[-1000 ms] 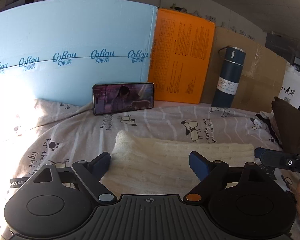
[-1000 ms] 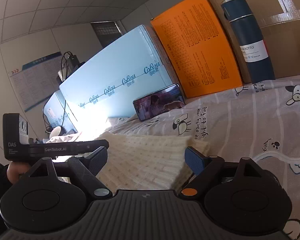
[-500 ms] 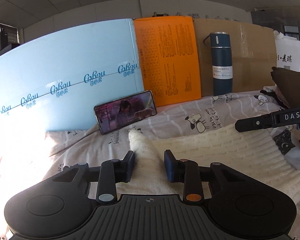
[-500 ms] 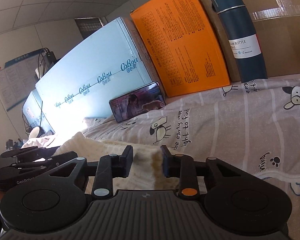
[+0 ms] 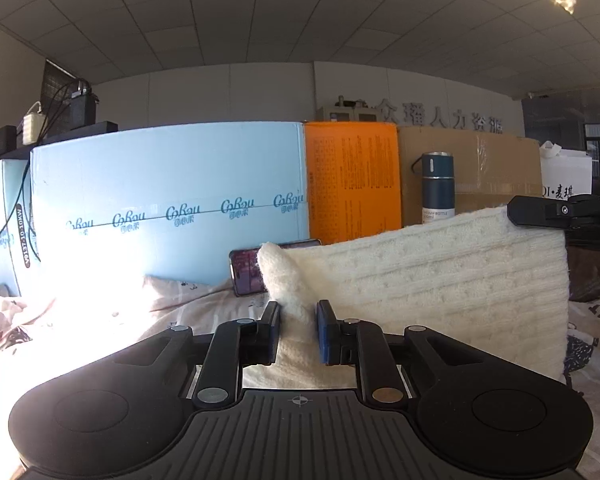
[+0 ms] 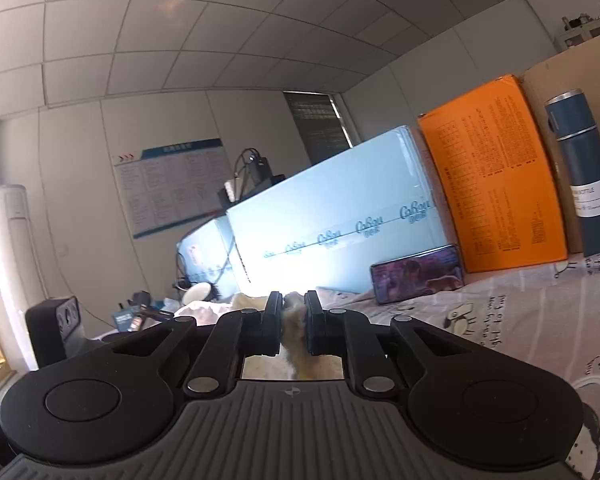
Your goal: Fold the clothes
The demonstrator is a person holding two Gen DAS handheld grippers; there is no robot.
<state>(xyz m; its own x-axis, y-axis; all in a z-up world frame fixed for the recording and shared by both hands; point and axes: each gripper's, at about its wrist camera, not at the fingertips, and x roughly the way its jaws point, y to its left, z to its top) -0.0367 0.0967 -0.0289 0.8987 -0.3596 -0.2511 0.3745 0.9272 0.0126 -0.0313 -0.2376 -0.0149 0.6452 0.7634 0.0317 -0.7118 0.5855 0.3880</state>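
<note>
Both claws are pinching the cream knit sweater (image 5: 440, 280), left claw (image 5: 297, 314) and right claw (image 6: 293, 314) gripping its upper corners, the sweater hanging between them above the bed (image 6: 520, 320). The bulky knit may be slipping free, spoiling the fold.

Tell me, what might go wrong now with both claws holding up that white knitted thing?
The left claw pinches only a small corner of the cream knit, so it might slip free. The right claw grips just as little. The hanging knit could also swing into the phone or the blue bottle behind.
</note>
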